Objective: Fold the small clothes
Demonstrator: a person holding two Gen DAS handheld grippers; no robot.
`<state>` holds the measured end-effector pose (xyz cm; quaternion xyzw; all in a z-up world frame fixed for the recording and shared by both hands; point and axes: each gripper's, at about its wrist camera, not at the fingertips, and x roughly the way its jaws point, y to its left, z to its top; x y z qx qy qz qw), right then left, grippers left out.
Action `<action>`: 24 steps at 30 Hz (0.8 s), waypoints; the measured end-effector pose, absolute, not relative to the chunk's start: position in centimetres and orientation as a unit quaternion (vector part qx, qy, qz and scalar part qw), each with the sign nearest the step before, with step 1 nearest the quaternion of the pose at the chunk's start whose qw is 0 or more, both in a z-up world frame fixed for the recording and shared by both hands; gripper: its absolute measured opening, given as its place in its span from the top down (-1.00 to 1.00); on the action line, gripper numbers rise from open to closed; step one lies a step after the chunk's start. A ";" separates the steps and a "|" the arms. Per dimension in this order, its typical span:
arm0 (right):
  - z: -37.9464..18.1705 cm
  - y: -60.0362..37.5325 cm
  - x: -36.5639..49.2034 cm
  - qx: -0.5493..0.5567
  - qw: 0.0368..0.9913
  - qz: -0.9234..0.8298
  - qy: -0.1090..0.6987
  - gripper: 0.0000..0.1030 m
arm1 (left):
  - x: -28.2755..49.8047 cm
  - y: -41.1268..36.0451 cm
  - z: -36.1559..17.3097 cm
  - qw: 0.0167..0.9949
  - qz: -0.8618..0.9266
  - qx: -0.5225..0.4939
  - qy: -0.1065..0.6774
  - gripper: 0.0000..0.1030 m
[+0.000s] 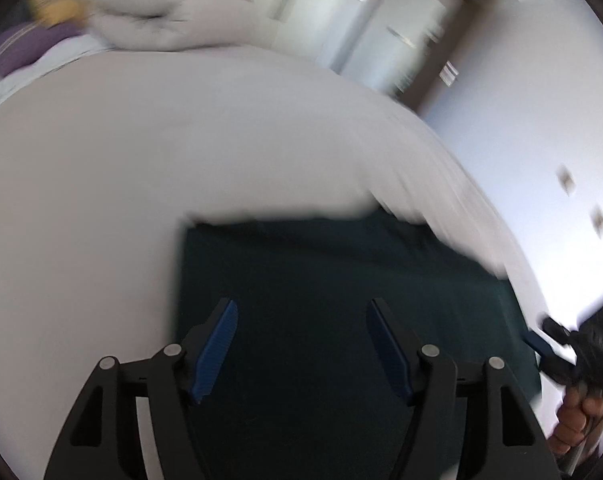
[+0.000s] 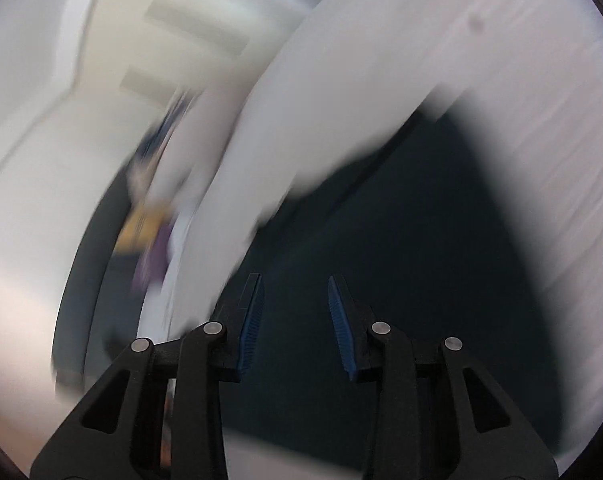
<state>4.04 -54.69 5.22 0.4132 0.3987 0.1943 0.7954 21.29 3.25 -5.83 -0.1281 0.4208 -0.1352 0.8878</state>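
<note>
A white bed (image 1: 101, 200) carries a dark green cloth (image 1: 341, 280) lying flat near its edge. Above the cloth, the left tongs (image 1: 301, 344) stand spread wide and the right tongs (image 2: 295, 320) gape narrower, both pinching nothing

one dark green garment (image 1: 341, 280) is counted on one white bed (image 1: 141, 168). two grippers are seen, the left gripper (image 1: 301, 344) and the right gripper (image 2: 295, 324). one rumpled pile of other clothes (image 1: 141, 16) is counted.

Both wrist cams sat close, angled down past their claws; shared the dark garment (image 1: 341, 280) on the white bed (image 1: 101, 200).
</note>
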 end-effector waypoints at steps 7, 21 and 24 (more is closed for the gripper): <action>-0.2 -45.9 3.3 0.375 0.753 0.243 0.484 0.46 | 16.9 -0.7 -9.8 0.875 -0.127 -0.048 0.465 -0.33; 2.1 -63.1 -1.7 0.471 0.800 0.001 0.371 0.41 | 16.6 -0.6 -10.2 0.876 -0.136 -0.041 0.462 -0.34; 4.2 -59.8 -0.4 0.442 0.814 0.037 0.374 0.41 | 16.8 -0.7 -10.2 0.876 -0.136 -0.041 0.461 -0.35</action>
